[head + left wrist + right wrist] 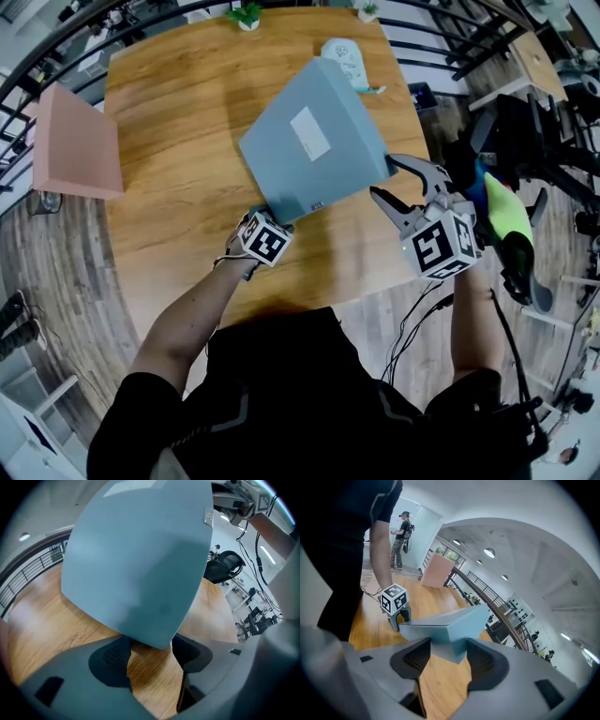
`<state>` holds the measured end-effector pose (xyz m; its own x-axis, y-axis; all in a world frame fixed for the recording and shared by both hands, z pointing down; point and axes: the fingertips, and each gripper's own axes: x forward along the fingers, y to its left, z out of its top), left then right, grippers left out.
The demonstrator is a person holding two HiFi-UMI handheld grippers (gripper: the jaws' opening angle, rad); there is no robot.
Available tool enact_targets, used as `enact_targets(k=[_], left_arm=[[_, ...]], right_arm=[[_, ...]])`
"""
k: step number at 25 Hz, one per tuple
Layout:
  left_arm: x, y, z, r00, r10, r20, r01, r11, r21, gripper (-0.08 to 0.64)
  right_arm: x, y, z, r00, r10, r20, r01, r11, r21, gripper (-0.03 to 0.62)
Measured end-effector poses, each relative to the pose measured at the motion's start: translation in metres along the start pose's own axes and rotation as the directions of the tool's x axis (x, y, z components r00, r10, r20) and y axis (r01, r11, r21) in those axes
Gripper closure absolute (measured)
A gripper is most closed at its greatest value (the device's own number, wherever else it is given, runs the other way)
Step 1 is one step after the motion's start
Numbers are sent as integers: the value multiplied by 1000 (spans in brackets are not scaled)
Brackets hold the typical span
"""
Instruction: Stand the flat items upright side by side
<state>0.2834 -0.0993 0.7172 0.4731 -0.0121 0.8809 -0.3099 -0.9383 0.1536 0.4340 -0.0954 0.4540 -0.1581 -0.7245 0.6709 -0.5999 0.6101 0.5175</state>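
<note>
Both the left gripper (275,218) and the right gripper (385,179) are pinching corners of the tilted blue-grey box (314,150) between their jaws over the tabletop (178,122).

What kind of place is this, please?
Probably an open-plan office or lab, perhaps on a gallery level. A round wooden table stands beside a curved black metal railing, and a black office chair stands beyond it.

Flat boxes, two: blue-grey box (314,141), pink box (75,145) at 9 o'clock. Potted plants (247,16) (367,10), two at 12 o'clock. Pale card (345,61), one. Grippers, two: left gripper (151,644), right gripper (382,176). Tabletop (187,94), one.
</note>
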Motion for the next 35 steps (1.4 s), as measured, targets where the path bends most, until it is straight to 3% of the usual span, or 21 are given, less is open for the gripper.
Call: enact_targets(k=[9, 14, 23, 27, 32, 35], left_arm=[[-4, -4, 4, 998, -56, -17, 56, 998, 10, 268], [-8, -7, 4, 994, -101, -30, 101, 995, -7, 268], [-37, 3, 22, 994, -46, 102, 48, 999, -18, 268], [-67, 5, 30, 979, -36, 200, 57, 994, -98, 268], [-110, 17, 21, 965, 25, 260, -1, 996, -93, 268], [-144, 26, 16, 946, 61, 318, -22, 992, -124, 268]], right_arm=[[-1, 2, 63, 1000, -20, 5, 20, 976, -219, 347], [6, 0, 68, 1000, -4, -7, 2, 964, -267, 347], [15, 16, 87, 998, 10, 54, 8, 943, -332, 354], [14, 22, 100, 997, 16, 80, 12, 942, -335, 354], [17, 32, 114, 995, 9, 98, 27, 932, -360, 354], [18, 38, 123, 995, 4, 101, 33, 931, -364, 351]])
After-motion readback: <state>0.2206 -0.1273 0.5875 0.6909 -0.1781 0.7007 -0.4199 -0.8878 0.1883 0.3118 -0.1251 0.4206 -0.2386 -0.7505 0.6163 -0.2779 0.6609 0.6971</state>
